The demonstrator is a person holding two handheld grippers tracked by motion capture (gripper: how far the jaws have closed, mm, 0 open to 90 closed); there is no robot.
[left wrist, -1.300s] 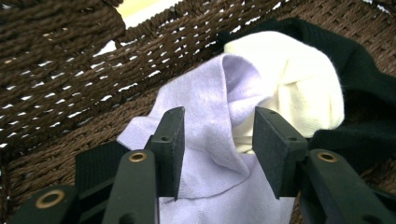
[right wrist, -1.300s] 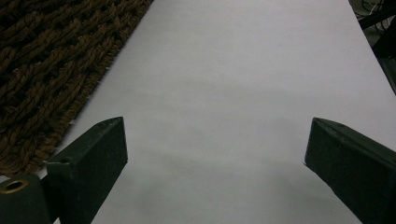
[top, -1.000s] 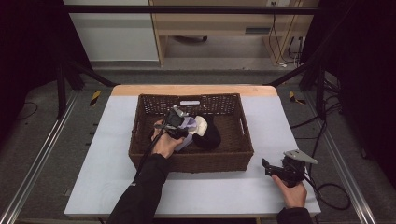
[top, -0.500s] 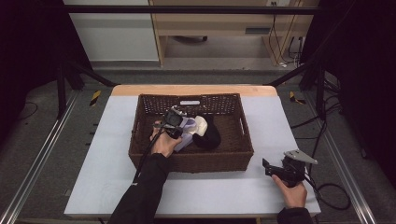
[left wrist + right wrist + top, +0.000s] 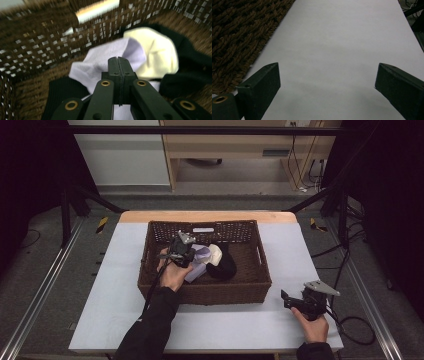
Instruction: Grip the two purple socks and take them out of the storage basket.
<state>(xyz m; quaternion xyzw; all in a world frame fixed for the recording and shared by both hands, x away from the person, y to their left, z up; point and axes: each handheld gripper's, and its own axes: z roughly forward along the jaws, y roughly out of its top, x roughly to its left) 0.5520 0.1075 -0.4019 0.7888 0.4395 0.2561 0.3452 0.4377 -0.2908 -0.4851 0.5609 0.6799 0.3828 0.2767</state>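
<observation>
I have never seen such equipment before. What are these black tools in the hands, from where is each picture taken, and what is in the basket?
There is no robot here. A person holds a hand tool in each hand, each ending in a two-jaw claw. One camera looks down on the table from above; one small camera also rides on each tool and looks along its jaws.

On the white table stands a brown woven basket. Inside lie soft cloth pieces: a pale lilac cloth, a cream cloth and a black cloth.

The left claw is down in the basket. Its jaws are pressed together right over the lilac cloth, but the picture does not show clearly whether cloth is pinched between them.

The right claw stays beside the basket, just above the bare table, jaws wide open, holding nothing.
</observation>
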